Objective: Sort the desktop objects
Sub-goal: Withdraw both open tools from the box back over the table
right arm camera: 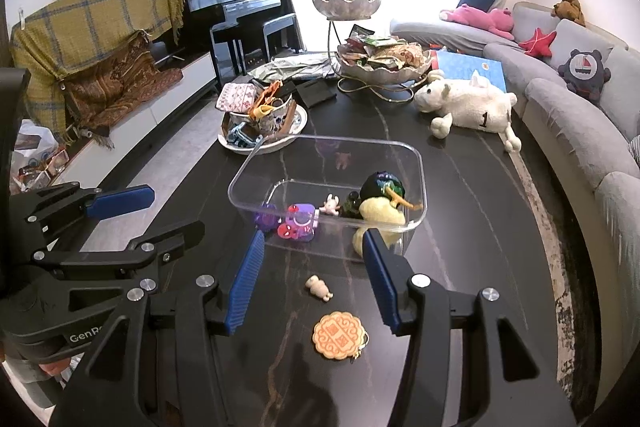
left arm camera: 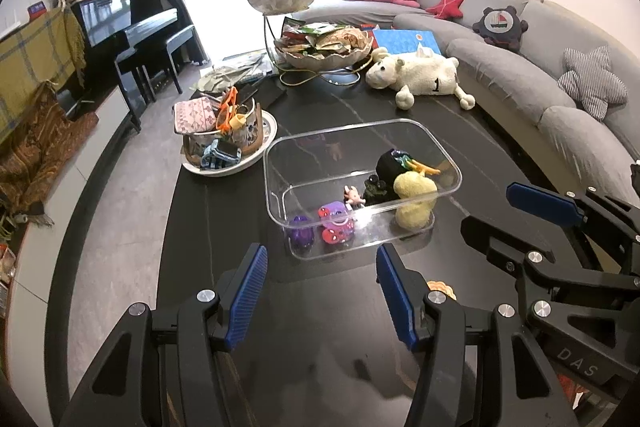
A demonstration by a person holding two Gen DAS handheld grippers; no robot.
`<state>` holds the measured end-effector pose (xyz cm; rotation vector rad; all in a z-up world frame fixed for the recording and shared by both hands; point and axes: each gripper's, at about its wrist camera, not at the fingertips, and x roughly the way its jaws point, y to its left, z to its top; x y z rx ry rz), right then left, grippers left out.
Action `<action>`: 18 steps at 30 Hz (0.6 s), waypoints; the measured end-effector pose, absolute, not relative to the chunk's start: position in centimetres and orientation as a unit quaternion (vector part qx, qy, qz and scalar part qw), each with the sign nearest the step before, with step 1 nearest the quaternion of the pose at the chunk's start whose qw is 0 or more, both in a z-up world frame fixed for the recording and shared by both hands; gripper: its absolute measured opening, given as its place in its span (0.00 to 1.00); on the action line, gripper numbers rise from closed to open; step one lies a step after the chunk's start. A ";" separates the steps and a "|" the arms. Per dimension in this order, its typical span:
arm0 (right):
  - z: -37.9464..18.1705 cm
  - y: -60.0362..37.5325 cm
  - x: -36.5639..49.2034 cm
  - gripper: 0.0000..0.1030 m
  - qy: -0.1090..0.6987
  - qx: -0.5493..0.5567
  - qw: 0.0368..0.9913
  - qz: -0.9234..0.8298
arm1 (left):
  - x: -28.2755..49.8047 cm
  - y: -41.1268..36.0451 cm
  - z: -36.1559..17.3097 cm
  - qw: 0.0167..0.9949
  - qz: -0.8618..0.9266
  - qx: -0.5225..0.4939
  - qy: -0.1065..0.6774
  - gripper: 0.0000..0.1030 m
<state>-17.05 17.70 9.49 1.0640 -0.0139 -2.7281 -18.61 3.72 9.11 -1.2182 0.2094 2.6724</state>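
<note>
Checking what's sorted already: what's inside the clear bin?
Clear bin holds a yellow plush, dark plush, pink figure, purple toys. Anything beneath the plushes is hidden.

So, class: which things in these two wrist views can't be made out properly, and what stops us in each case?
- Mooncake keychain: left wrist view, mostly hidden behind the left gripper finger.
- Dark green toy in the clear bin: right wrist view, too small and dark to identify.
- Yellow plush: right wrist view, lower part covered by the right gripper finger.

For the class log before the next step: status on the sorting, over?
Both hand-held grippers open, left, right. Figurine and cookie charm loose before the bin. Nothing in the way.
</note>
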 end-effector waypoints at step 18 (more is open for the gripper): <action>6.4 17.6 -14.8 0.47 -0.003 0.395 0.104 -0.913 | -16.6 3.8 5.7 0.104 0.887 -0.444 0.071 0.52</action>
